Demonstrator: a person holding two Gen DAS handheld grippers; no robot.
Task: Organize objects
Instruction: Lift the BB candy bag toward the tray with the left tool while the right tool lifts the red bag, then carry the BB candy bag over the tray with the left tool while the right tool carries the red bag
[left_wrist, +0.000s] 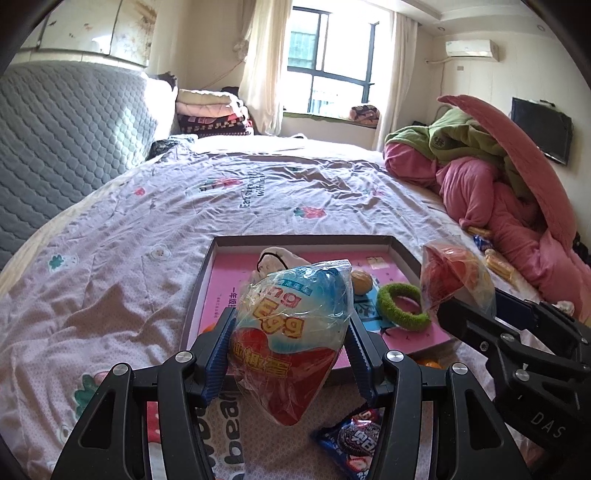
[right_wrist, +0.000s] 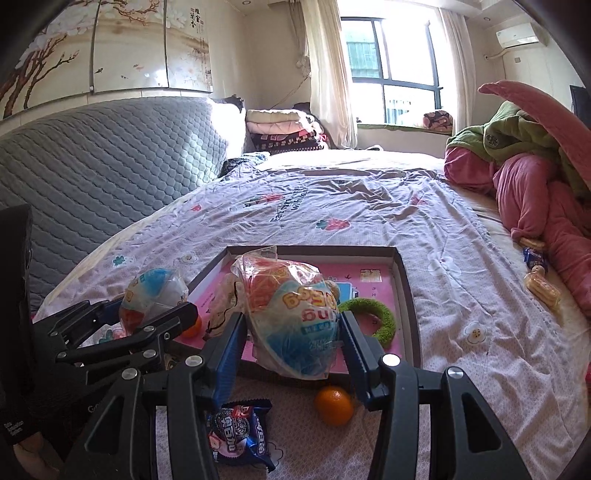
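Note:
My left gripper (left_wrist: 290, 339) is shut on a plastic-wrapped blue-and-red toy egg (left_wrist: 291, 332), held above the near edge of a shallow tray (left_wrist: 207, 273) with a pink floor. My right gripper (right_wrist: 291, 338) is shut on a second wrapped toy egg (right_wrist: 295, 317), also over the tray (right_wrist: 406, 288). Each gripper shows in the other's view: the right gripper (left_wrist: 458, 295) with its egg (left_wrist: 454, 277) at the right, the left gripper (right_wrist: 147, 314) with its egg (right_wrist: 155, 295) at the left. In the tray lie a green ring (left_wrist: 402, 304), a white plush piece (left_wrist: 275, 260) and a brown ball (left_wrist: 361, 281).
A cookie packet (right_wrist: 240, 432) and an orange (right_wrist: 333, 404) lie on the bedsheet before the tray; another orange (right_wrist: 192, 326) sits at its left corner. Wrapped snacks (right_wrist: 541, 288) lie at the right beside a heap of pink and green bedding (right_wrist: 535, 177). A grey headboard (right_wrist: 92, 155) stands at the left.

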